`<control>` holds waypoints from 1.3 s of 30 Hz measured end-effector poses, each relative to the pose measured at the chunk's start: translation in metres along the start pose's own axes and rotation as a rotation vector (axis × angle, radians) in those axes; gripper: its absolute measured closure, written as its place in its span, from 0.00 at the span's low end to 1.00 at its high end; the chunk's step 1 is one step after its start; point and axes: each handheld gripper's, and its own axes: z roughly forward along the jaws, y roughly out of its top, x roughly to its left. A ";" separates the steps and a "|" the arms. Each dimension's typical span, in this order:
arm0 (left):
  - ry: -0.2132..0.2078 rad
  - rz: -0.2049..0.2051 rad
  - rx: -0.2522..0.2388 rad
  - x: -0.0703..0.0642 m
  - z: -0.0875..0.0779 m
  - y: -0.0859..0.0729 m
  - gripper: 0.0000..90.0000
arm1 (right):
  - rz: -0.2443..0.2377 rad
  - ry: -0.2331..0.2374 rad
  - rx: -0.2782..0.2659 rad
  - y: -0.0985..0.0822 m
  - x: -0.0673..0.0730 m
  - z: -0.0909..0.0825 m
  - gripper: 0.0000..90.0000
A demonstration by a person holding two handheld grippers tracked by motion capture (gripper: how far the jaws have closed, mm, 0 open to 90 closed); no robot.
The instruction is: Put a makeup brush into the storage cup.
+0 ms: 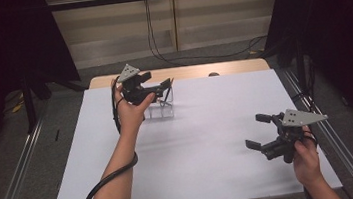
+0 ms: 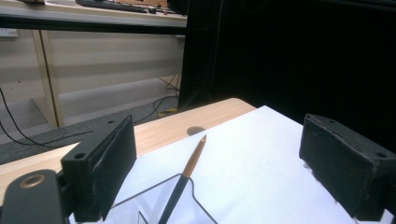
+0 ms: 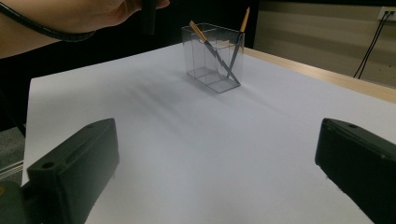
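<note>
High view: a clear pencil holder (image 1: 161, 106) stands near the far edge of the white sheet (image 1: 194, 142) on a wooden table (image 1: 181, 72). The left gripper (image 1: 165, 86) hovers right over the holder, jaws spread and gripping nothing. The right gripper (image 1: 257, 131) rests well away from the holder near the sheet's right edge, jaws also apart and empty; bare sheet lies between.

Left gripper view: one pencil (image 2: 184, 179) leans in the holder (image 2: 159, 200) between the parted jaws, untouched.

Right gripper view: two pencils (image 3: 208, 39) (image 3: 238, 44) lean crossed inside the holder (image 3: 212, 58), open sheet before it.
</note>
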 end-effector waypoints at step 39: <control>-0.048 0.017 -0.033 -0.005 -0.039 -0.008 0.10 | -0.004 0.007 0.008 0.000 0.001 0.003 0.00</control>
